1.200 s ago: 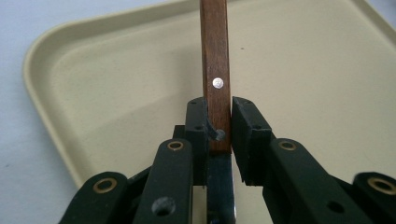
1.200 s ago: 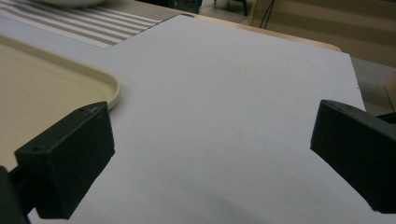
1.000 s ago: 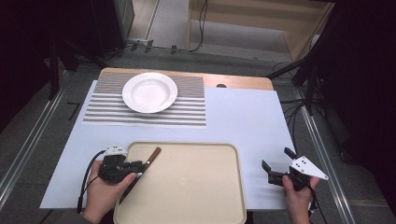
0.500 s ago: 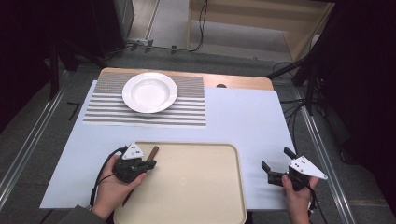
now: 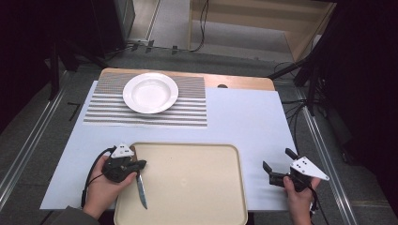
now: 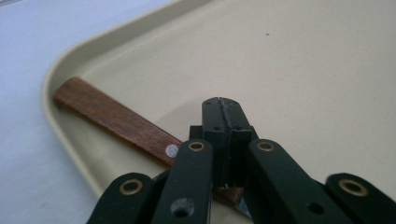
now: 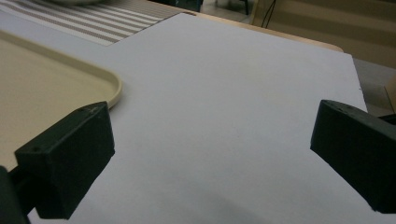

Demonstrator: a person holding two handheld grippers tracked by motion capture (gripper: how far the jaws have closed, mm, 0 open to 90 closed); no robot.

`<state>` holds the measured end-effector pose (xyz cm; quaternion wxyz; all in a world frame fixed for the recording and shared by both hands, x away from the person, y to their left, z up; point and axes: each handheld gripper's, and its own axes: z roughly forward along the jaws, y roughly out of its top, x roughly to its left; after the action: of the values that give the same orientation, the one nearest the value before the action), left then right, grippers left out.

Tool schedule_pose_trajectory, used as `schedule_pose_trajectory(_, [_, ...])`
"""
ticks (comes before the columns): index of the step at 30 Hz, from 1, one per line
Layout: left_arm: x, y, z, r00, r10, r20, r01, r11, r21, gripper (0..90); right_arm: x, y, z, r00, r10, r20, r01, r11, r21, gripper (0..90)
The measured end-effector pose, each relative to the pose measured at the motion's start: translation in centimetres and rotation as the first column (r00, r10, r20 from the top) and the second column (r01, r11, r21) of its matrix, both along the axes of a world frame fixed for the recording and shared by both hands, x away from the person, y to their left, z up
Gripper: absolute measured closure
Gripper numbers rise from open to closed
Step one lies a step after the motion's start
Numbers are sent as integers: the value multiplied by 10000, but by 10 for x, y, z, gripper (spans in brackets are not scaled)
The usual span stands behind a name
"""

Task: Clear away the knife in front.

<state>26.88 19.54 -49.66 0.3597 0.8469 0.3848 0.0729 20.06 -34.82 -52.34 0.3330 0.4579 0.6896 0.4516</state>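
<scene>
Knife pinned at the tray's near-left corner

Tabletop (image 5: 244, 122) under a pale sheet, viewed from above; its wooden far edge shows beyond the sheet. Striped mat (image 5: 187, 110) lies across the far-left part, reaching that wooden edge. Beige tray (image 5: 197, 183) sits at the near edge, roughly centred, rim raised all round, corners rounded.

White plate (image 5: 150, 93) rests on the striped mat, upright, well apart from the tray.

Left tongs (image 5: 139, 165) held in the person's left hand (image 5: 101, 192), at the tray's left rim near its far-left corner. In the left gripper view the jaws stand pressed together, clamped on the knife (image 5: 140, 185) where handle meets blade. The knife lies inside the tray along its left side. High view: blade points toward the person, running down from the tongs, flat on the tray floor. Left gripper view: the wooden handle (image 6: 112, 119) runs off to the tray's rounded corner, its butt just beside the rim; one pale rivet shows close to the jaws. Whether the knife is lifted off the tray floor cannot be told.

Right tongs (image 5: 277, 165) held in the person's right hand (image 5: 296, 194), over the bare sheet just to the right of the tray. Jaws spread wide, nothing between them; right gripper view shows the sheet between the two black pads, with the tray corner at the left.
</scene>
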Motion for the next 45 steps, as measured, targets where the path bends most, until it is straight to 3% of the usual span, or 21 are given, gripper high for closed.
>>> schedule_pose_trajectory(2, [1, 5, 0, 9999, 49, -120, -51, 9998, -167, 890, 0, 0, 0, 10000, 17, 9, -17, 10000, -9, 0])
schedule_pose_trajectory(11, [3, 20, 1, 9994, 315, -115, -317, 9993, -193, 889, 0, 0, 0, 10000, 32, 8, -32, 10000, -23, 0])
schedule_pose_trajectory(16, [3, 21, 2, 9994, 333, -34, -334, 9989, -331, 876, 0, 0, 0, 10000, 33, 11, -33, 10000, -21, 0])
schedule_pose_trajectory(24, [1, 25, 8, 9972, 537, 527, -473, 9920, -1171, 532, 0, 0, 0, 10000, 35, 9, -35, 10000, -20, 0])
schedule_pose_trajectory(31, [-1, 35, 14, 9907, 825, 1079, -569, 9734, -2217, 167, 0, 0, 0, 10000, 40, 17, -40, 10000, -34, 0])
schedule_pose_trajectory(34, [-3, 40, 16, 9891, 594, 1344, -233, 9664, -2562, 0, 0, 0, 0, 10000, 35, 4, -35, 10000, -46, 0])
schedule_pose_trajectory(39, [-6, 47, 18, 9800, 693, 1866, -173, 9635, -2672, 0, 0, 0, 0, 10000, 32, 5, -32, 10000, -43, 0])
schedule_pose_trajectory(45, [-6, 59, 18, 9747, 1014, 1994, -418, 9581, -2832, 0, 0, 0, 0, 10000, 39, 15, -39, 10000, -25, 0])
